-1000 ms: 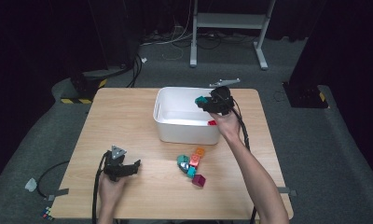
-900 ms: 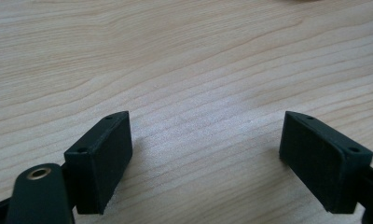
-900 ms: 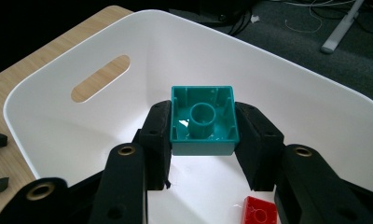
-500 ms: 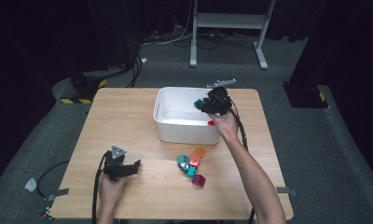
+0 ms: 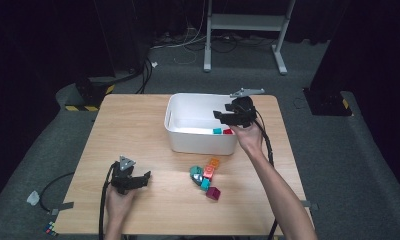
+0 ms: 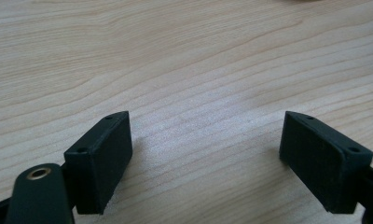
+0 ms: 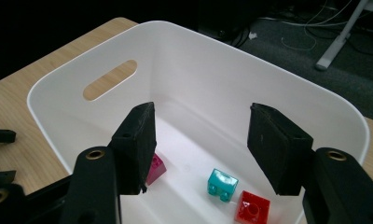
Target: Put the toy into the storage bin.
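A white bin (image 5: 198, 142) stands at the back middle of the wooden table. My right gripper (image 5: 220, 115) hovers over the bin's right end. Its jaws have just been opening and nothing is between them. Below them on the bin floor (image 7: 194, 140) lie a teal brick (image 7: 222, 184), a red brick (image 7: 252, 206) and a magenta brick (image 7: 155, 169). From above, the teal brick (image 5: 217, 131) and the red brick (image 5: 228, 131) sit by the bin's front wall. My left gripper (image 5: 145, 177) rests open at the table's front left, over bare wood (image 6: 205, 149).
Loose bricks lie in front of the bin: an orange one (image 5: 213, 163), a green one (image 5: 196, 172) and a dark magenta one (image 5: 213, 193) among them. Black cables trail from both grippers. A metal stand (image 5: 243, 22) is on the floor behind the table.
The teal brick that was between the right gripper's jaws now lies in the bin. The jaws have opened wider and the gripper has drifted slightly. The left gripper stayed still.
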